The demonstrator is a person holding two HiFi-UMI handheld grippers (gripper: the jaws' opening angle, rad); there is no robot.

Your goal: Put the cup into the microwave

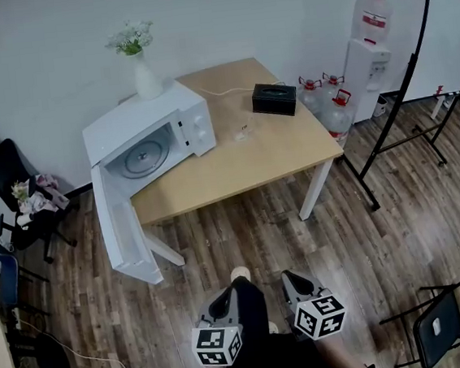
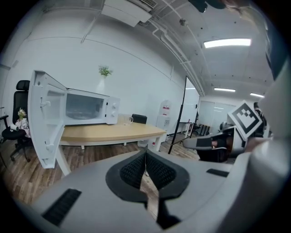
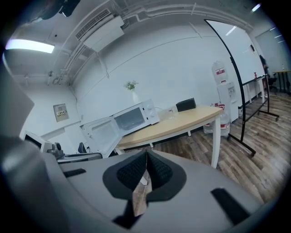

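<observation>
A small clear cup (image 1: 243,133) stands on the wooden table (image 1: 237,170), to the right of the white microwave (image 1: 186,118). The microwave's door (image 1: 121,231) hangs wide open toward me, and the glass turntable (image 1: 139,158) inside is bare. Both grippers are low at the bottom of the head view, over the floor and well short of the table. My left gripper (image 1: 237,281) is shut with nothing between its pads (image 2: 157,172). My right gripper (image 1: 290,277) is shut and empty too. The cup (image 2: 130,119) and microwave (image 2: 86,107) show far off in the left gripper view, as do the cup (image 3: 169,112) and microwave (image 3: 135,117) in the right gripper view.
A black box (image 1: 274,98) lies at the table's far right, and a white vase with flowers (image 1: 145,74) stands behind the microwave. A water dispenser (image 1: 367,50) and bottles (image 1: 328,103) are at the right. Chairs stand at the left (image 1: 4,174) and lower right (image 1: 444,320).
</observation>
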